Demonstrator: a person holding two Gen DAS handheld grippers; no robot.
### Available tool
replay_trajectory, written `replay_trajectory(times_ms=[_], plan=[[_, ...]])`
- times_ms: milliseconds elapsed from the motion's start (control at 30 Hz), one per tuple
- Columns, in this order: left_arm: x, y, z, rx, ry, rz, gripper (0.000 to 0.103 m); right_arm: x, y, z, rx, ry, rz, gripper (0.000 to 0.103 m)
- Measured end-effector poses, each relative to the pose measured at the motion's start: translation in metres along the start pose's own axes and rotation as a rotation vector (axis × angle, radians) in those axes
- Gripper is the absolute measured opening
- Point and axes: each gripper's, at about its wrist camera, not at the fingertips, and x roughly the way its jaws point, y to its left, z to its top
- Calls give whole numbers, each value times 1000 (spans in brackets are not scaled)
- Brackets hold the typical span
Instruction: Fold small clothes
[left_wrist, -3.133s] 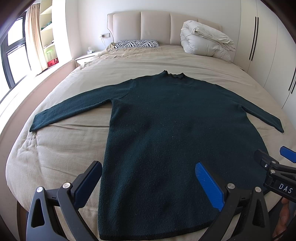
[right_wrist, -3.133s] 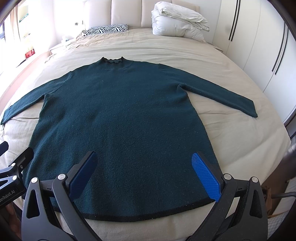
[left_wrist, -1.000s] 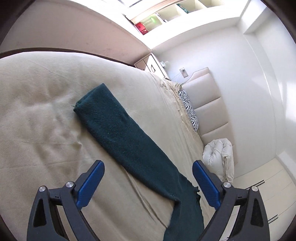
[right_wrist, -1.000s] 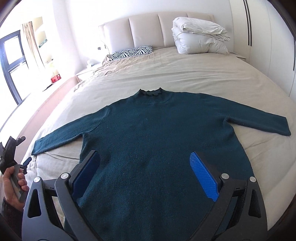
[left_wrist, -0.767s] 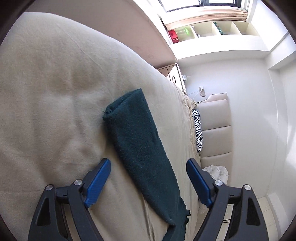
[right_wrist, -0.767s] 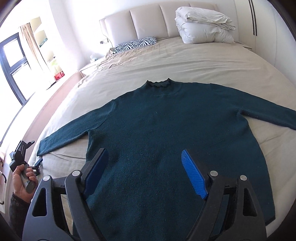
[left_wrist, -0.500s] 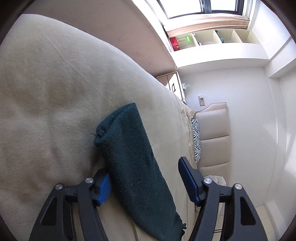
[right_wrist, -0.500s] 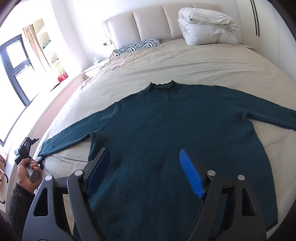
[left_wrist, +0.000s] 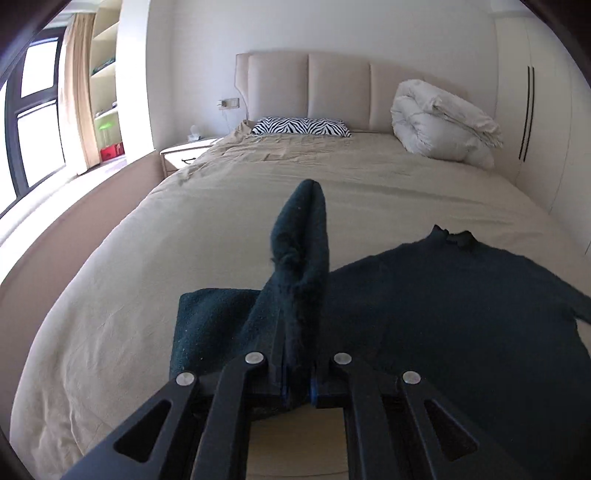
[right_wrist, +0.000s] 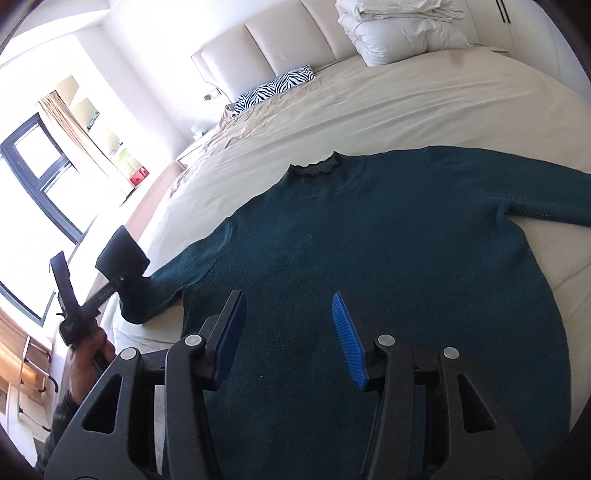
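Observation:
A dark teal sweater (right_wrist: 369, 266) lies flat on the beige bed (right_wrist: 388, 110), neck toward the headboard. My left gripper (left_wrist: 297, 384) is shut on the sweater's left sleeve cuff (left_wrist: 301, 236) and holds it lifted above the bed; the sleeve folds back beneath it. In the right wrist view the left gripper (right_wrist: 122, 273) shows at the left with the cuff (right_wrist: 122, 254) in it. My right gripper (right_wrist: 291, 339) is open and empty, hovering over the lower body of the sweater. The sweater body also shows in the left wrist view (left_wrist: 461, 317).
A folded white duvet (left_wrist: 443, 125) and a zebra pillow (left_wrist: 301, 126) lie by the headboard. A nightstand (left_wrist: 184, 155) and a window (left_wrist: 33, 122) are to the left, wardrobe doors (left_wrist: 535, 110) to the right.
My left gripper closed on the left sleeve cuff and lifted it off the bed, turning to face the headboard. My right gripper stayed open and tilted over the sweater body.

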Motion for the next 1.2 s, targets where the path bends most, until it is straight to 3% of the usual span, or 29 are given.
replay_trajectory(times_ms=[67,233,300,533,700,800,867,933,1100,1200], plan=[[2,-50,-14,170,6,25,8,18,-8,9,57,75,100,47],[3,-94,-54,355,11,90,8,77,-4,21,156,256,335,47],[3,-96,-62,389,6,111,9,102,3,23,190,317,430,47],[-10,-91,-68,395,-32,158,9,183,21,15,348,441,534,49],[-10,-93,-68,408,-43,164,10,215,28,0,404,493,545,49],[-8,-96,-68,405,-40,162,13,218,39,-1,346,486,528,33],[-9,-96,-68,396,-46,165,17,219,48,1,264,464,473,22],[-8,-93,-63,381,-52,148,30,211,53,7,166,424,394,7],[-21,-89,-53,306,-63,74,31,184,59,25,33,315,290,6],[-30,-76,-42,218,-71,10,31,162,42,46,29,253,244,6]])
